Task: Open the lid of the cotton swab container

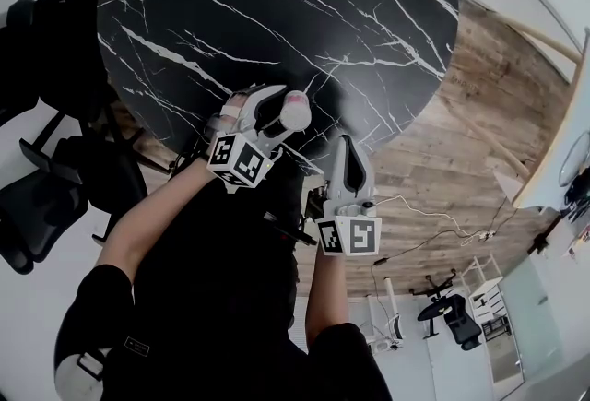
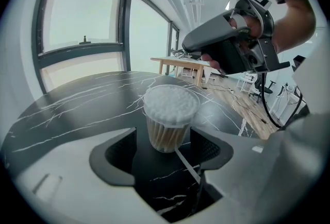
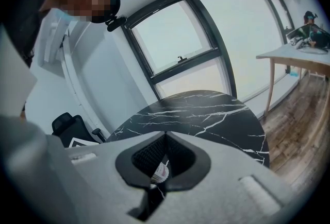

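The cotton swab container is a small clear tub packed with white-tipped swabs, with a clear lid on top. It stands upright on the black marble table near its front edge. My left gripper is open, and the tub stands between its jaws, clear of both pads. In the head view the tub sits at the tips of the left gripper. My right gripper hovers just right of it, shut and empty, with its jaws pressed together.
The round table top stretches away beyond the tub. A black office chair stands at the left below the table edge. Wooden floor with a trailing cable lies to the right. A wooden desk stands by the window.
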Action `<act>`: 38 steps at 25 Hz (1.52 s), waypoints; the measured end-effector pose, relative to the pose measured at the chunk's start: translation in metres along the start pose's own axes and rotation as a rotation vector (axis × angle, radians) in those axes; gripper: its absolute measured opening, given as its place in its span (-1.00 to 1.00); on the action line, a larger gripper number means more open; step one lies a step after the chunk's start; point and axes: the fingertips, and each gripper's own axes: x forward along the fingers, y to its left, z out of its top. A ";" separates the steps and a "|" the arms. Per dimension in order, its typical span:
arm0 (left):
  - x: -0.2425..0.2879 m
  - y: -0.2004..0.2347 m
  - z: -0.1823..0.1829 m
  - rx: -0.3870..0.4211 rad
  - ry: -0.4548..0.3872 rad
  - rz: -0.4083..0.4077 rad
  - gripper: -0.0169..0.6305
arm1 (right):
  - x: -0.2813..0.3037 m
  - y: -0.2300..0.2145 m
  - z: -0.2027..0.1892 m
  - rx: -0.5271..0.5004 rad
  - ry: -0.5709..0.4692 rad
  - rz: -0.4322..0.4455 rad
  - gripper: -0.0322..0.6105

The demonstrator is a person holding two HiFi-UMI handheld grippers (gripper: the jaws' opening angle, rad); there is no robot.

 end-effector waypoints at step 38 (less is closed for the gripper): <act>0.013 -0.004 0.000 0.026 0.049 -0.048 -0.12 | -0.023 -0.018 0.005 0.011 -0.030 -0.005 -0.91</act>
